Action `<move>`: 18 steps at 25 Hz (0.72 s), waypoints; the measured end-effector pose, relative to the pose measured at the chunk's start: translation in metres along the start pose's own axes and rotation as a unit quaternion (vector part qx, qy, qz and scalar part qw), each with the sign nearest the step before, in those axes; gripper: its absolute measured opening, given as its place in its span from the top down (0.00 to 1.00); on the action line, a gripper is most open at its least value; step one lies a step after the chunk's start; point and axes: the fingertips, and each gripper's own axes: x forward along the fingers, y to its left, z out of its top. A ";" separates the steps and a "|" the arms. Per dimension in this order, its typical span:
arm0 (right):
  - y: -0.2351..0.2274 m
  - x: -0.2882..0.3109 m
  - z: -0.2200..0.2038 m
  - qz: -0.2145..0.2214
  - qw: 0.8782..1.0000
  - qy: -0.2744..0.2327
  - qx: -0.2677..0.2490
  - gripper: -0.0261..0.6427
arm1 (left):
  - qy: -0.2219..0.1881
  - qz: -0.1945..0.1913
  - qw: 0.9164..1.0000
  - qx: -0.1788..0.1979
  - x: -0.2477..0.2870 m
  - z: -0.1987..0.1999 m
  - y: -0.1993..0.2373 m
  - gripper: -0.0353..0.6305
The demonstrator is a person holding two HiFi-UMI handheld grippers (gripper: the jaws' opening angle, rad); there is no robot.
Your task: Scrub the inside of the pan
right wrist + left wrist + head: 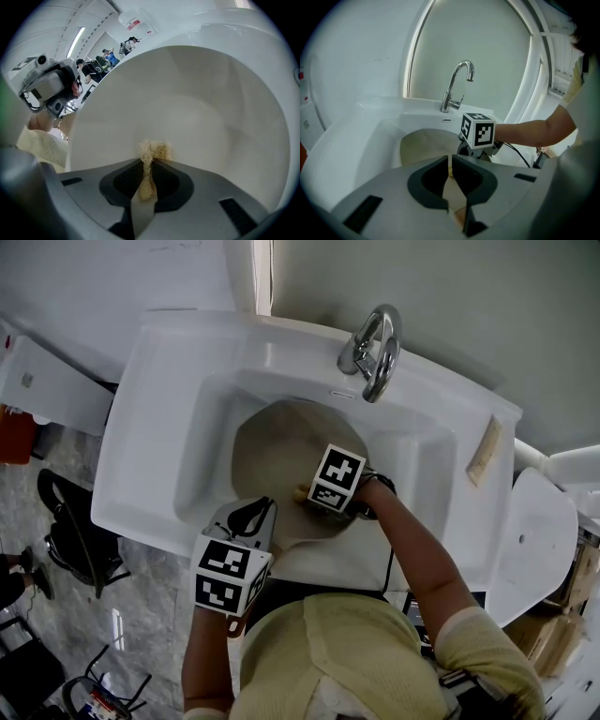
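At the sink's near edge, our left gripper (451, 174) is clamping its jaws on the thin rim of the pan (272, 456), smooth, round and beige, lying in the white sink (155, 442). Our right gripper (146, 165) is pinching a fibrous tan scrubber (153, 150) against the pan's inner wall.

Pale yellow short-sleeved knit top (328, 652). Grey left gripper (450, 161) and right gripper (147, 161), black pads (431, 180), white cubes (230, 576) with black square markers. Black cable (518, 152) behind right gripper.
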 end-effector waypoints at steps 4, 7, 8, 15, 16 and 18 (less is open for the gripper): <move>0.013 0.004 -0.001 0.032 0.999 0.005 -0.011 0.85 | -0.001 0.000 1.000 0.003 -0.003 -0.001 0.000 0.84; 0.020 0.007 0.000 0.050 0.999 0.007 -0.015 0.85 | 0.001 0.000 1.000 0.006 -0.005 -0.003 0.000 0.84; 0.022 0.008 0.001 0.056 0.998 0.008 -0.017 0.85 | 0.000 0.000 1.000 0.006 -0.006 -0.003 0.000 0.84; 0.036 0.010 0.006 0.111 0.994 0.005 -0.020 0.85 | -0.002 0.000 1.000 0.008 -0.014 -0.006 0.002 0.84; 0.039 0.009 0.007 0.122 0.992 0.003 -0.019 0.85 | -0.003 0.000 1.000 0.008 -0.015 -0.006 0.002 0.84; 0.043 0.008 0.009 0.139 0.990 -0.003 -0.015 0.85 | -0.004 0.001 1.000 0.010 -0.017 -0.006 0.001 0.84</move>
